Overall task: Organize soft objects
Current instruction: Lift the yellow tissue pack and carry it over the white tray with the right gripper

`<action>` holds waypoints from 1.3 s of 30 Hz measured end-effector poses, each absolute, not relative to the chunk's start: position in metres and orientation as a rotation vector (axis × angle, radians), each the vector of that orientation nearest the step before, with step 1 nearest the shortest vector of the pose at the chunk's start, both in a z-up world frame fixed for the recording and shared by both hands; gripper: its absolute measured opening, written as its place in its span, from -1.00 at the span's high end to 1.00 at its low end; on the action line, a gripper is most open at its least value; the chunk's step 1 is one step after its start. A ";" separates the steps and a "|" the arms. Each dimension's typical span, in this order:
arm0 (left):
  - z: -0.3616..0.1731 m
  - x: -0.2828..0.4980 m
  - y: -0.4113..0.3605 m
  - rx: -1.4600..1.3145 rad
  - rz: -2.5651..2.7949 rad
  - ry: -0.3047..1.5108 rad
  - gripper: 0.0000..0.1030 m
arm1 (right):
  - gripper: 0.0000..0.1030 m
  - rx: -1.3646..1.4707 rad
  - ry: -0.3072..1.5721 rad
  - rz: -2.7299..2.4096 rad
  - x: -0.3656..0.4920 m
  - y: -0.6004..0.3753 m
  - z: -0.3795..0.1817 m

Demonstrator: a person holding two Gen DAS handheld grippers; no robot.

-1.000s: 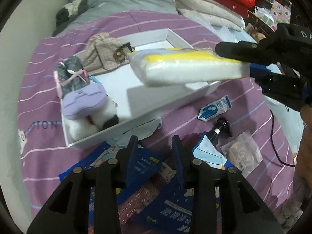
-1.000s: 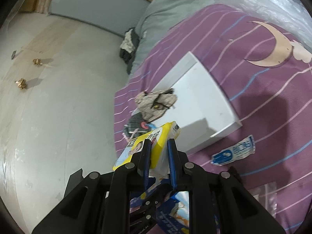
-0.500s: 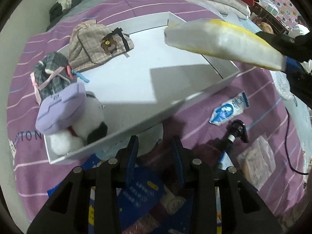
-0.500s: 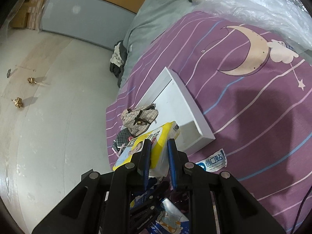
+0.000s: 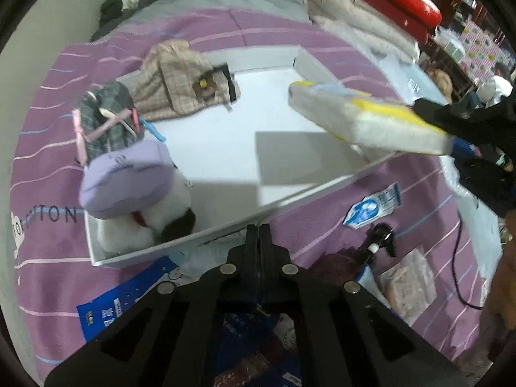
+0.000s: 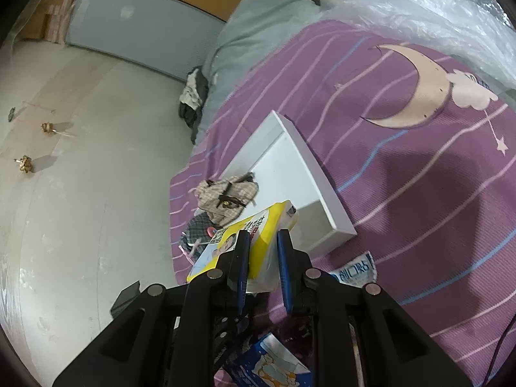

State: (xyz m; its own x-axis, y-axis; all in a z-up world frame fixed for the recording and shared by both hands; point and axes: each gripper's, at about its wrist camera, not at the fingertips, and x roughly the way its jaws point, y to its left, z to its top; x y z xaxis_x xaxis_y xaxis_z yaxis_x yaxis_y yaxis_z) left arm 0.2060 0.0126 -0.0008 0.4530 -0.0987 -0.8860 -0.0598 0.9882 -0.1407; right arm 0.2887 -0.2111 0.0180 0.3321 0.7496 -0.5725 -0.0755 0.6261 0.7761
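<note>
left gripper point(image 5: 258, 235) angled down, just pressed together empty, right gripper point(image 6: 262, 251) pinching tissue pack point(image 6: 258, 238)

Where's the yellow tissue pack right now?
The yellow tissue pack is clamped in the right tongs, held above the right end of the white tray, opposite the plush toys.

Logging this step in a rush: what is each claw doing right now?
Left claw: just closed, shut, nothing between its fingers.
Right claw: shut on the yellow-and-white tissue pack, held over the white tray.
</note>
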 end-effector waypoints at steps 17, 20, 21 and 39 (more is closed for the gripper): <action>0.056 0.157 0.087 -0.451 0.009 0.771 0.96 | 0.69 0.530 0.973 0.630 0.286 -0.161 0.016; 0.055 0.156 0.094 -0.471 0.022 0.759 0.96 | 0.69 0.422 0.995 0.605 0.285 -0.143 0.011; 0.054 0.156 0.096 -0.478 0.026 0.762 0.96 | 0.69 0.389 0.997 0.601 0.284 -0.137 0.009; 0.046 0.152 0.104 -0.479 0.061 0.799 0.96 | 0.50 -0.170 1.017 0.527 0.273 -0.068 -0.016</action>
State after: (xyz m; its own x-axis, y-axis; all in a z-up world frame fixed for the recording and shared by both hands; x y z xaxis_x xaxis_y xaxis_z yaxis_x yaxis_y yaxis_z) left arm 0.1521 0.1037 0.0459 0.7018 -0.1254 -0.7013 -0.2300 0.8918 -0.3897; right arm 0.2732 -0.0680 -0.0161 0.4143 0.3393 -0.8445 -0.4940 0.8631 0.1044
